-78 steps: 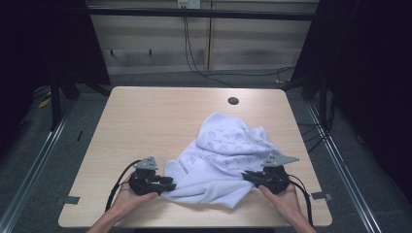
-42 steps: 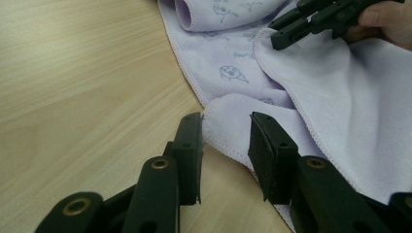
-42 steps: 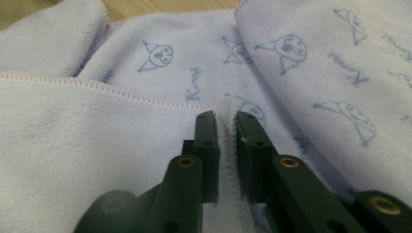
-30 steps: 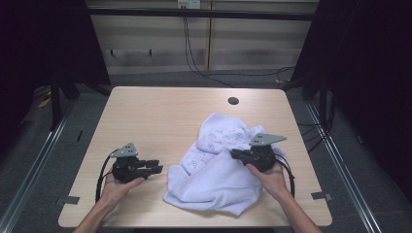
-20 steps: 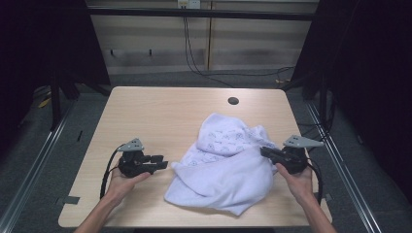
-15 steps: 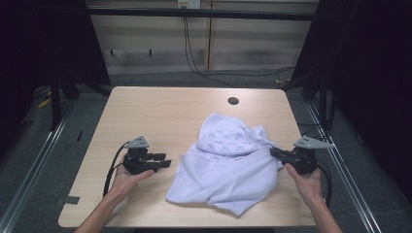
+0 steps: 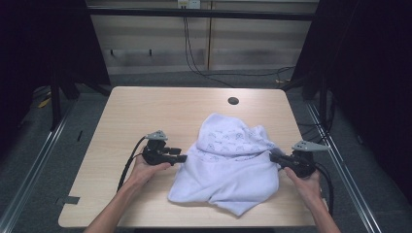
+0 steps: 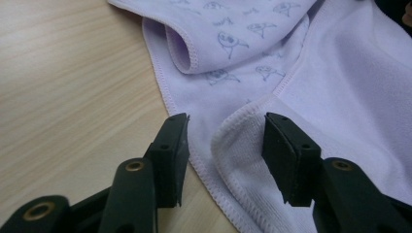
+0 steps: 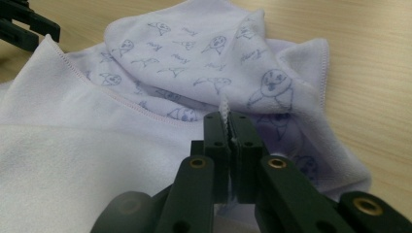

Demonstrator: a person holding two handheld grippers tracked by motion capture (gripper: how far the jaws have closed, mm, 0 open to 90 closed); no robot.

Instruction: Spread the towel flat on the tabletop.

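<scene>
Pale wood-grain bench (image 7: 145, 111) in the middle of the high view, rounded corners, one dark round hole (image 7: 233, 101) near the far edge at upper centre. Grey carpeted floor (image 7: 43, 160) all around, metal rails down both sides, a pale wall panel with hanging cables at the top, darkness in the upper corners.

Lavender baby blanket (image 7: 228, 165) bunched on the right half of the bench, printed side with small drawn animals heaped uppermost, plain fleecy side spread toward the near edge. Lower tip close to the near bench edge; right side near the right edge.

Left hand-held gripper (image 7: 180, 156) at centre left, just at the blanket's left hem; jaws apart and just been opening, stitched hem (image 8: 228, 141) lying between them, pads not pressing. Right hand-held gripper (image 7: 272, 156) at centre right, clamped shut on a thin fold of the blanket's edge (image 9: 225, 108).

Bare wood over the whole left third and the far strip of the bench; narrow margins at lower right.
</scene>
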